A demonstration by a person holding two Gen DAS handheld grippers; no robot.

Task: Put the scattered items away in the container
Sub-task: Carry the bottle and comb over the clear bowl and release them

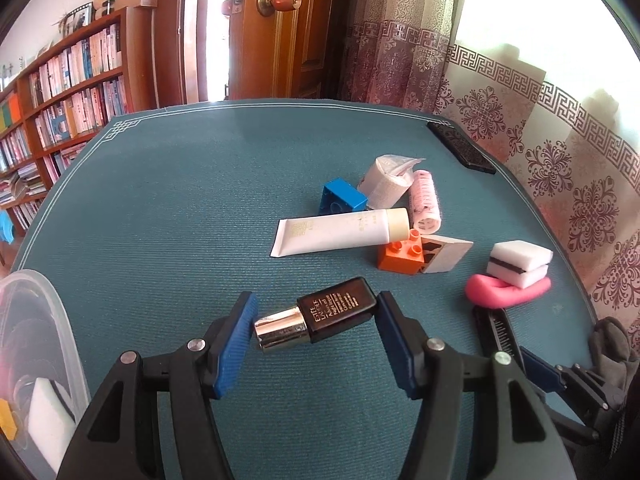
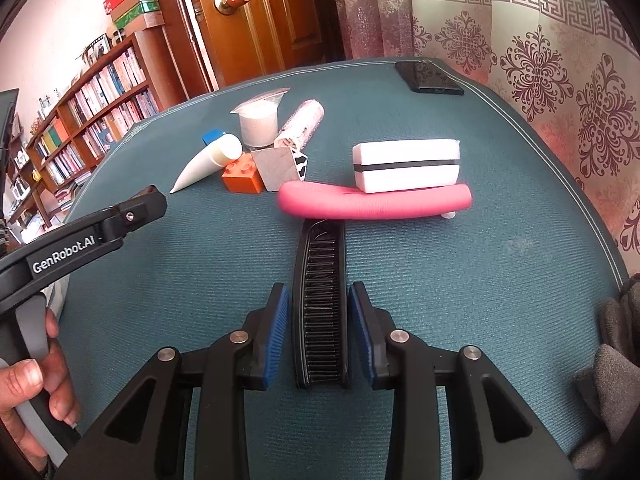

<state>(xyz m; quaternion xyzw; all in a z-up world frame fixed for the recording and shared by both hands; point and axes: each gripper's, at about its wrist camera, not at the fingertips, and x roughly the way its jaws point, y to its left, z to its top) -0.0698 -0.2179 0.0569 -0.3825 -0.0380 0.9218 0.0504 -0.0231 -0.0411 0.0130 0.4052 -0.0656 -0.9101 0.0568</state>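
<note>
Teal table mat (image 1: 160,208), bottle (image 1: 320,322), comb (image 2: 320,312), phone (image 2: 430,78)

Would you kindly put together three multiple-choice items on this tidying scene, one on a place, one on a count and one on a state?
1. Where does the white sponge block with a black stripe rest?
A. on the pink foam tube
B. inside the clear plastic container
C. on the black phone

2. How many toy bricks lie on the teal table mat?
A. one
B. two
C. four

3. How is the left gripper set around the small brown bottle with a silver cap?
A. shut on it
B. open, fingers either side
C. far away from it

Answers: 1 A, the sponge sits on the tube in both views. 2 B, one blue brick and one orange brick. 3 B, gaps show at both blue pads.
</note>
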